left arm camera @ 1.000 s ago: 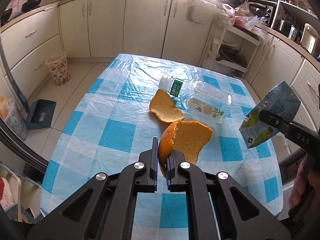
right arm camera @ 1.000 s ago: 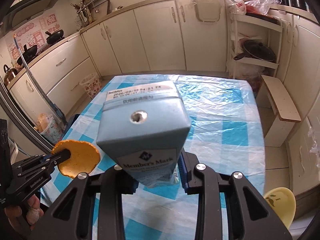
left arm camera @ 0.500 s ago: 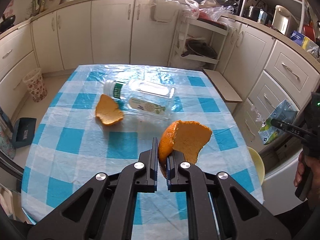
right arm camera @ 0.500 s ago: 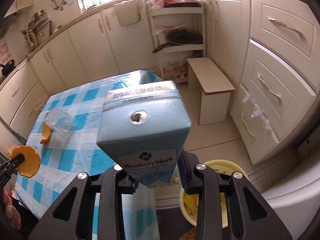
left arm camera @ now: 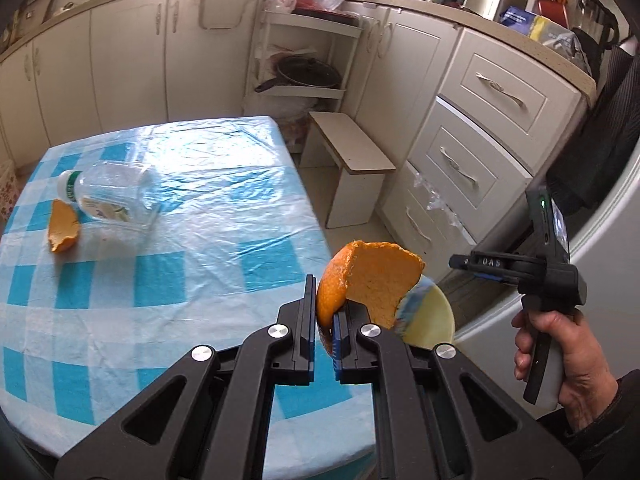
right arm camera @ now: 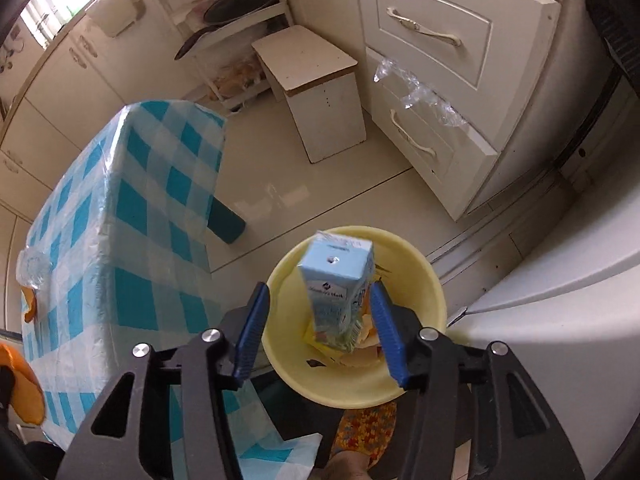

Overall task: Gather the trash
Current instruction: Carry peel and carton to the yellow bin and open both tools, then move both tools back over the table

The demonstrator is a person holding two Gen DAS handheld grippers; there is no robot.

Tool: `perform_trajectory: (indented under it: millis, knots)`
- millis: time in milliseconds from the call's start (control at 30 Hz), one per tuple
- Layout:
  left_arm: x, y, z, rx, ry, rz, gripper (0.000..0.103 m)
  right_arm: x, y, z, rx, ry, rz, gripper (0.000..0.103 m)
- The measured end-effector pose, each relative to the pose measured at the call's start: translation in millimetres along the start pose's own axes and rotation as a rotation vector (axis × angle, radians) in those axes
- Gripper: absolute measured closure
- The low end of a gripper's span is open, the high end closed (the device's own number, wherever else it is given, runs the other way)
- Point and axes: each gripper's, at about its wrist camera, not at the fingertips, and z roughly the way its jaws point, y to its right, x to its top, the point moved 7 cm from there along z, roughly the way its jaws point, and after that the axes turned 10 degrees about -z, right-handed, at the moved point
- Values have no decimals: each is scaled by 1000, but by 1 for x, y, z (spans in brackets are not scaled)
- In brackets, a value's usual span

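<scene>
My left gripper [left arm camera: 323,312] is shut on a large orange peel [left arm camera: 370,280], held above the table's right edge; the peel also shows at the left edge of the right wrist view [right arm camera: 20,388]. My right gripper [right arm camera: 318,320] is open over the yellow trash bin [right arm camera: 424,284] on the floor. The blue Member's Mark carton [right arm camera: 336,288] sits free between the fingers, inside the bin, apart from both pads. A second orange peel [left arm camera: 62,230] and a clear plastic bottle [left arm camera: 110,196] lie on the table. The right gripper also shows in the left wrist view [left arm camera: 454,261].
The table has a blue checked cloth [left arm camera: 160,240]. A small white stool [right arm camera: 316,88] stands beyond the bin, with white drawers [right arm camera: 432,80] to the right. A white appliance [right arm camera: 560,320] stands right of the bin. The bin holds other scraps [right arm camera: 364,350].
My right gripper swung down over the yellow bin and opened, letting the carton go into the bin. My left gripper moved right with the peel toward the table edge.
</scene>
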Motion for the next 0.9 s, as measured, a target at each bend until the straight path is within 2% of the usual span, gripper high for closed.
perform_trajectory:
  millis: [100, 267, 433, 533, 633, 700, 733, 767, 900]
  knots:
    - [-10, 30, 16, -17, -33, 29, 97, 16, -7, -35, 60, 118, 15, 40]
    - [-30, 67, 49, -15, -101, 70, 97, 38, -15, -86, 189, 291, 61, 34]
    - [-48, 99, 94, 9, -176, 86, 97, 51, -11, -112, 240, 370, 98, 32]
    - [-59, 118, 128, 32, -246, 93, 96, 60, -8, -116, 268, 388, 125, 32]
    - [-70, 126, 159, 49, -323, 91, 84, 66, -5, -121, 291, 406, 152, 32]
    - [-73, 129, 169, 65, -342, 90, 68, 68, -4, -124, 302, 416, 163, 32]
    - [-72, 129, 170, 70, -338, 90, 56, 70, -4, -125, 307, 421, 166, 32]
    - [-70, 129, 168, 65, -326, 89, 49, 71, -4, -126, 310, 424, 169, 32]
    - [-62, 121, 156, 67, -307, 95, 41, 73, -10, -126, 325, 423, 168, 32]
